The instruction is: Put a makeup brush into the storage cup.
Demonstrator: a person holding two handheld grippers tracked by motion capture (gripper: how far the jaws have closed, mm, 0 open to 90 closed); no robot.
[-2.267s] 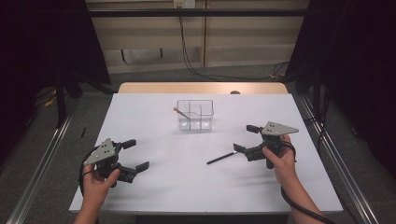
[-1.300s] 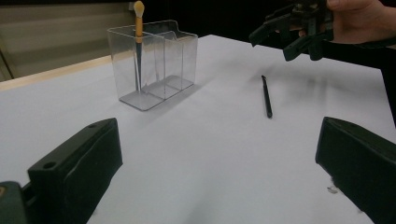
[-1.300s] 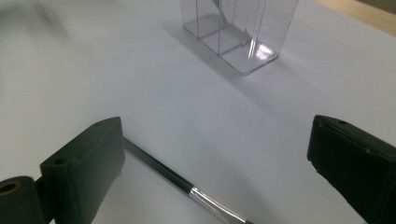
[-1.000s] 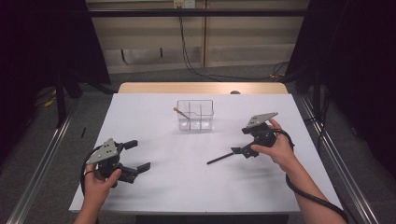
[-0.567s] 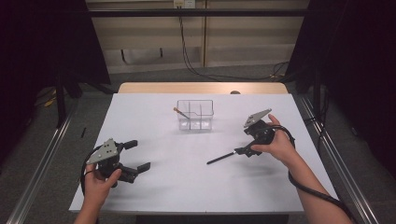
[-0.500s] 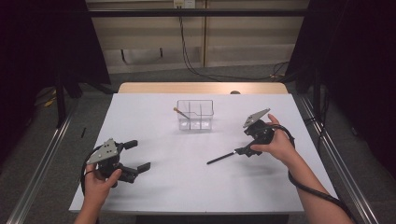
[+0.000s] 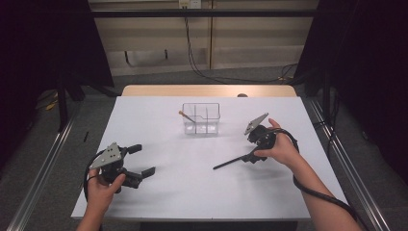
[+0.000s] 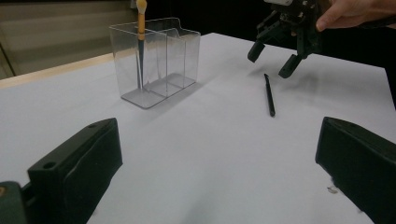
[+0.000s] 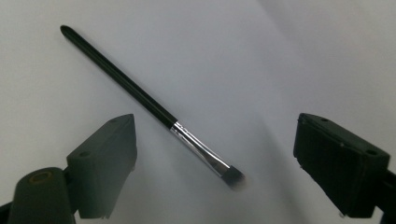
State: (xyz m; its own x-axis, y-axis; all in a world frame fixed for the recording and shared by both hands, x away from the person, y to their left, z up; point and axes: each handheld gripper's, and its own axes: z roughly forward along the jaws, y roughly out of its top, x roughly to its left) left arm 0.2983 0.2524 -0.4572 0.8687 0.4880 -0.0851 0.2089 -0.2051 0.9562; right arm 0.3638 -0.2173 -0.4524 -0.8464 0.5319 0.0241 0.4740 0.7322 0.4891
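Jaws wide around brush [image 9: 154,109], untouched.

Overhead light bright on white table [image 7: 159,125]; surroundings dark; soft shadows; near tongs blurred in gripper views.

White table [image 7: 159,120]; clear box [image 7: 201,119] (two compartments); black brush [image 7: 232,162]

The brush [image 9: 140,98] has a glossy black handle and shiny metal collar; the box [image 7: 201,118] is clear plastic; the table [image 7: 192,192] is matt white.
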